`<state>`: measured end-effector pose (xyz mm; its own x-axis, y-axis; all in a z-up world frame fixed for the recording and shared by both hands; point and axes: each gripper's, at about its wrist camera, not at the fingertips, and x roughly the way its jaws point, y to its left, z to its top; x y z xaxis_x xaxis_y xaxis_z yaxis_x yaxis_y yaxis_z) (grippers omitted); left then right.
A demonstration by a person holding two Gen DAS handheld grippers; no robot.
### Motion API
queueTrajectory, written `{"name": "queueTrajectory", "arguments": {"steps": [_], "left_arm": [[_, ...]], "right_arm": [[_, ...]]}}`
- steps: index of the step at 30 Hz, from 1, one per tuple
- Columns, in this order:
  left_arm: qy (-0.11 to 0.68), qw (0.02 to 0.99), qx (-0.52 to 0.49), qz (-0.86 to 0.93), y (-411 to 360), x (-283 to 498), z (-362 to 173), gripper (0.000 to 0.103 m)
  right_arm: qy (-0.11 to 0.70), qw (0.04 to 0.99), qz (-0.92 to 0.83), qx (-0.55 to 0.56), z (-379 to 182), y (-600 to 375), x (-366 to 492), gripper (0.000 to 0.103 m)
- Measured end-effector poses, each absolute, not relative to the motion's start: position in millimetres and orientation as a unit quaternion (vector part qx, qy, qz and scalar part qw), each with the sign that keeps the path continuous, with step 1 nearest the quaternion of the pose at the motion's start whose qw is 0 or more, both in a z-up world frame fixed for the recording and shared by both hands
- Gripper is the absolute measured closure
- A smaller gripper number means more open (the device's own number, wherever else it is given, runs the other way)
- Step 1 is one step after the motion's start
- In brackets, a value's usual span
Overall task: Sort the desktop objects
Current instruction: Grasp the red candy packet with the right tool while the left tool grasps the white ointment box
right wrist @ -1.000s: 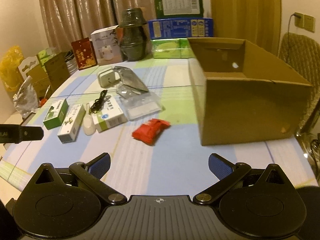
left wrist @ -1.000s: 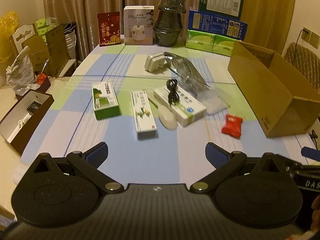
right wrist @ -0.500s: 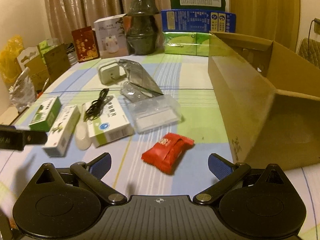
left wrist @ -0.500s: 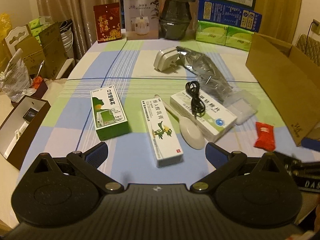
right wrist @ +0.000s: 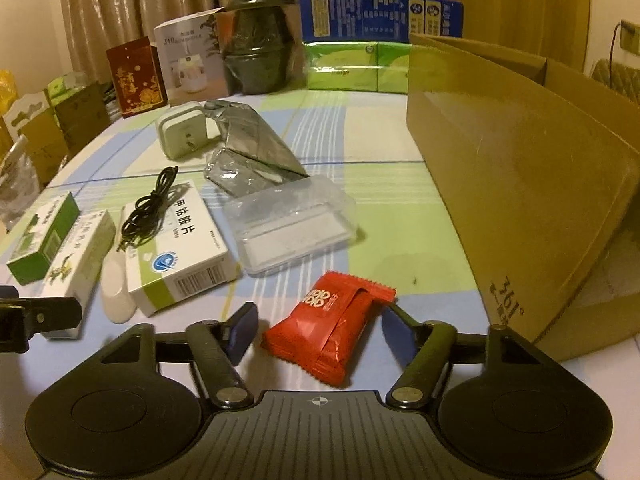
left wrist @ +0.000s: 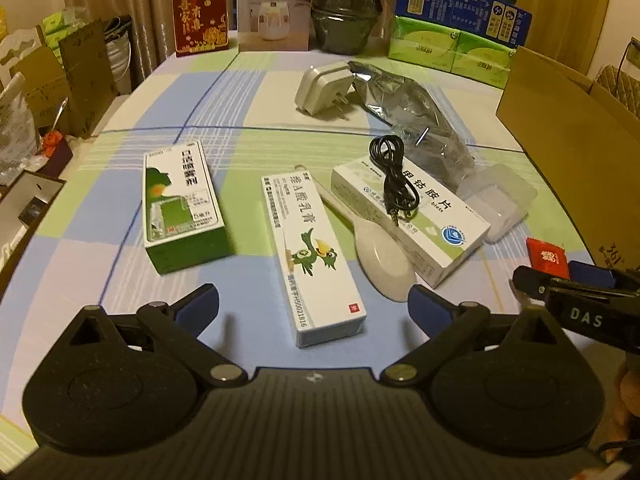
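The red snack packet (right wrist: pixel 332 324) lies on the checked tablecloth between the fingers of my right gripper (right wrist: pixel 319 328). Its jaws are closing, with a small gap left at the left pad (right wrist: pixel 242 326). The left wrist view catches that gripper (left wrist: pixel 560 280) at the red packet (left wrist: pixel 546 256). My left gripper (left wrist: pixel 314 306) is open, low over the near end of a long white ointment box (left wrist: pixel 312 256). Around it lie a green-and-white spray box (left wrist: pixel 182 204), a white spoon (left wrist: pixel 380 256), and a white medicine box (left wrist: pixel 412 216) with a black cable (left wrist: pixel 394 180) on it.
An open cardboard box (right wrist: pixel 520 184) stands at the right. A clear plastic tray (right wrist: pixel 292 228), a silver foil bag (right wrist: pixel 252 148) and a white plug adapter (right wrist: pixel 182 134) lie mid-table. Cartons, a dark pot (right wrist: pixel 256 40) and tissue packs line the far edge.
Both grippers moved forward and down toward the table. The right jaws narrowed around the red packet; the left gripper came down over the long white box and stayed wide.
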<state>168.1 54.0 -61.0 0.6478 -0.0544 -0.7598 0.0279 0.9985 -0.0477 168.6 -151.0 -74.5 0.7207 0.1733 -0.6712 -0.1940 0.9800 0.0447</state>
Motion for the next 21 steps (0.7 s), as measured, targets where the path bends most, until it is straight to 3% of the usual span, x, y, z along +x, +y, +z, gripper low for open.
{"name": "queueTrajectory", "arguments": {"steps": [5,11,16,19,21], "left_arm": [[0.42,0.907,-0.025,-0.019,53,173,-66,0.008],[0.412,0.91,-0.034,-0.016,52,182,-68,0.016],[0.415,0.909,-0.025,-0.012,51,187,-72,0.033],[0.415,0.909,-0.021,-0.011,51,187,-73,0.047],[0.416,0.909,-0.016,-0.01,51,186,-73,0.063]], "right_arm": [[0.355,0.93,0.093,-0.027,-75,-152,168,0.059],[0.354,0.93,0.093,-0.023,-75,-153,167,0.061],[0.357,0.929,0.094,-0.014,-73,-155,167,0.061],[0.358,0.929,0.096,-0.013,-73,-155,166,0.061],[0.359,0.928,0.099,-0.014,-72,-155,164,0.061]]}}
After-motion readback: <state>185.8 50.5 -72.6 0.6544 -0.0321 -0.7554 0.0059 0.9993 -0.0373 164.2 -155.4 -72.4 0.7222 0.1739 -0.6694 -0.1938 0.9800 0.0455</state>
